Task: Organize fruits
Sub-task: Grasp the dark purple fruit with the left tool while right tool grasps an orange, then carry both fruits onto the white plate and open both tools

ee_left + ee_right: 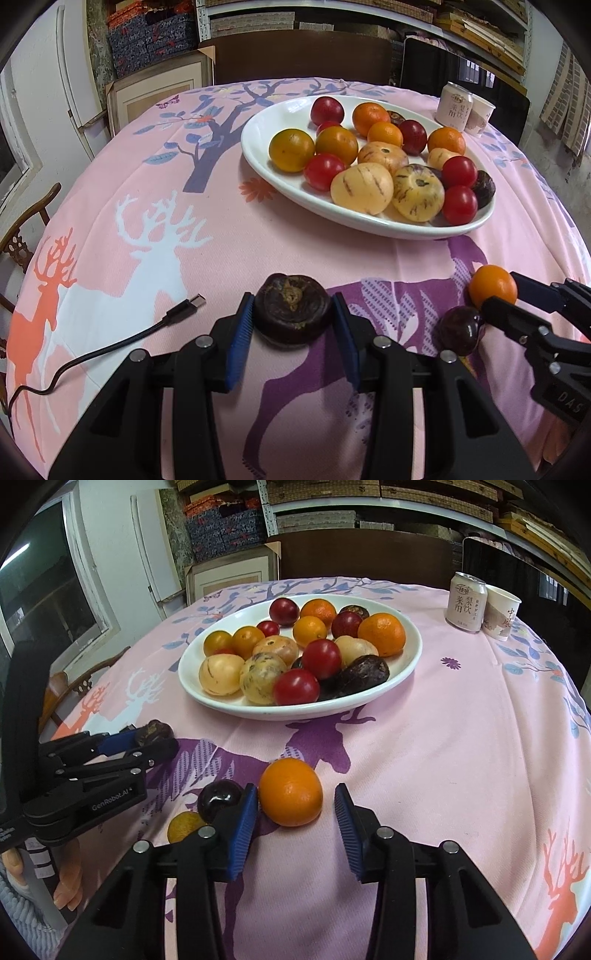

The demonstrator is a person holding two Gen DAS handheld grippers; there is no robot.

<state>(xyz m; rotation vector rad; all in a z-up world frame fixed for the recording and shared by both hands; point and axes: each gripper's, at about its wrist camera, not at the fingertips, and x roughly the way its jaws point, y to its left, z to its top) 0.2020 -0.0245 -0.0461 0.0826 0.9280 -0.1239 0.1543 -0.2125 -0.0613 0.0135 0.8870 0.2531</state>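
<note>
Left tool pinches a mangosteen; right tool spread around an orange, plum beside.

Both gripper bodies are running off the bottom edges. In the right wrist view, the small yellow fruit is hiding half behind a finger, the mangosteen is sitting mostly behind the left gripper, and the plate's rear fruits are overlapping.

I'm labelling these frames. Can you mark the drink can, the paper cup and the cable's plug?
drink can [466,603]: right wrist view, middle of its printed side.
paper cup [501,617]: right wrist view, its outer wall.
cable's plug [198,301]: left wrist view, the metal tip.
</note>
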